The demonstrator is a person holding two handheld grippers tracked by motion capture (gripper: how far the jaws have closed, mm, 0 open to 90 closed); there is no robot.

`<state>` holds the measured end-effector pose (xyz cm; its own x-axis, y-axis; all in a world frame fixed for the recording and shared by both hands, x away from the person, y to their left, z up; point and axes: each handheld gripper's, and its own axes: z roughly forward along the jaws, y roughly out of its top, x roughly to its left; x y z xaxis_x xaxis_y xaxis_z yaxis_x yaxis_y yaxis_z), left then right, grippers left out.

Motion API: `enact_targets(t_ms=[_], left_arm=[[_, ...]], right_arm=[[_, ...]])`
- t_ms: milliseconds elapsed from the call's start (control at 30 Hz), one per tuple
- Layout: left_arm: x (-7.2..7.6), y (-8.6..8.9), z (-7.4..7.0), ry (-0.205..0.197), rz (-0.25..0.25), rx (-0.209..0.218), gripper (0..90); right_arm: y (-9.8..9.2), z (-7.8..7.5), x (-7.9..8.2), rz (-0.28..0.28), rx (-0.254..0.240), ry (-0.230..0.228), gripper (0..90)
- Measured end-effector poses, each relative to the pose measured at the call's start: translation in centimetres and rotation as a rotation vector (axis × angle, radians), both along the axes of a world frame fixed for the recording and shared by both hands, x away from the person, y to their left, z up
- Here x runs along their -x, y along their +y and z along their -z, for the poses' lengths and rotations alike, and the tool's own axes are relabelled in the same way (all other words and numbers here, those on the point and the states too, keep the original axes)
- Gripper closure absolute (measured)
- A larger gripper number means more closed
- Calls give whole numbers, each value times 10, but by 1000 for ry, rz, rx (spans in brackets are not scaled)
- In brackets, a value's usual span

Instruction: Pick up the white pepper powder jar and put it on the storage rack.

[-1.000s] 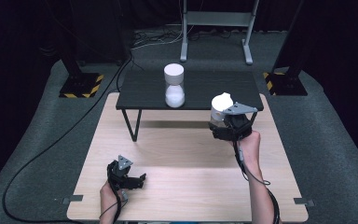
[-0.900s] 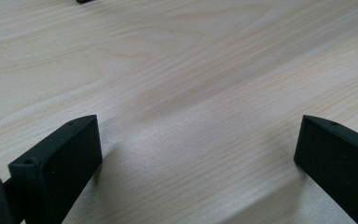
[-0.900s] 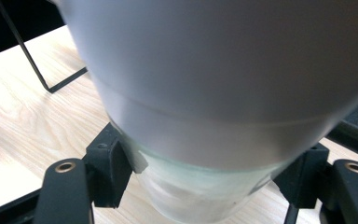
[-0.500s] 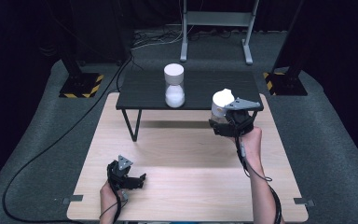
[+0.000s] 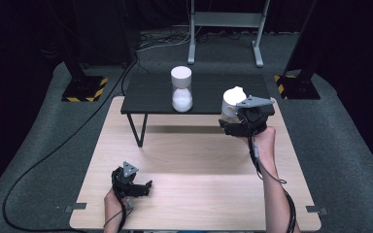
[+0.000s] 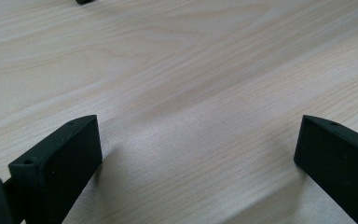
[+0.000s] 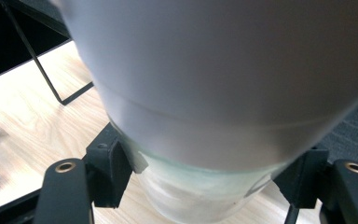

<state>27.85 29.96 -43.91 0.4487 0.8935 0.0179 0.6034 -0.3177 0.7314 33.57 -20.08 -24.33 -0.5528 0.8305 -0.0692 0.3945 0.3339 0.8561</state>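
The right hand-held gripper (image 7: 200, 182) pinches a white-lidded glass jar (image 7: 205, 107) just below the lid. It looks rigid, smooth, breakable. The left hand-held gripper (image 6: 198, 163) rests spread, empty.

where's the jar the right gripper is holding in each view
high view: the white-lidded jar is right of centre, at the near right corner of the black shelf, in the right gripper.
right gripper view: the jar looms large across the frame, pinched between the two black jaws.
left gripper view: not in it.
shared landmark: the pale wooden table, seen also in the left gripper view and the right gripper view.
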Motion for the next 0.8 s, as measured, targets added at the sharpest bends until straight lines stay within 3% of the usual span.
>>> enact_targets(t_ms=[800], left_arm=[[1, 0, 0, -4, 3, -6, 8]], right_arm=[[6, -28, -14, -2, 19, -13, 303]])
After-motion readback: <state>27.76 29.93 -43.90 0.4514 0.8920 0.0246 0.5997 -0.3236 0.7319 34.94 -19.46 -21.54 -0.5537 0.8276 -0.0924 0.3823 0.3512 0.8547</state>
